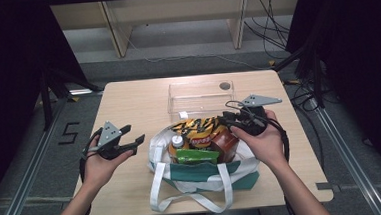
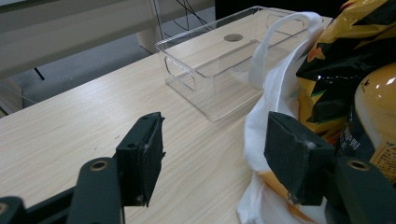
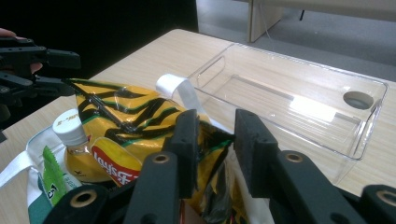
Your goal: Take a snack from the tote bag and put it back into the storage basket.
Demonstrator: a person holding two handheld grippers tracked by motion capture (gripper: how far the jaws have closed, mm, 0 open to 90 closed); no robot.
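One yellow Lay's chip bag (image 3: 140,135) in tote bag (image 1: 202,174) beside clear bin (image 1: 200,94), corner between narrowed right gripper (image 3: 212,140) jaws; left gripper (image 2: 215,154) wide, empty.

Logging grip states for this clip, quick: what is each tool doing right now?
Left tool: open, nothing between its jaws, beside the white bag.
Right tool: jaws around the corner of the yellow chip bag; cannot tell if the pads press it yet.

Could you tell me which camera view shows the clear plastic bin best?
The right gripper view: the clear plastic bin lies close and nearly whole. The left gripper view shows its near end, partly behind the bag's handle; the high view shows it small and faint.
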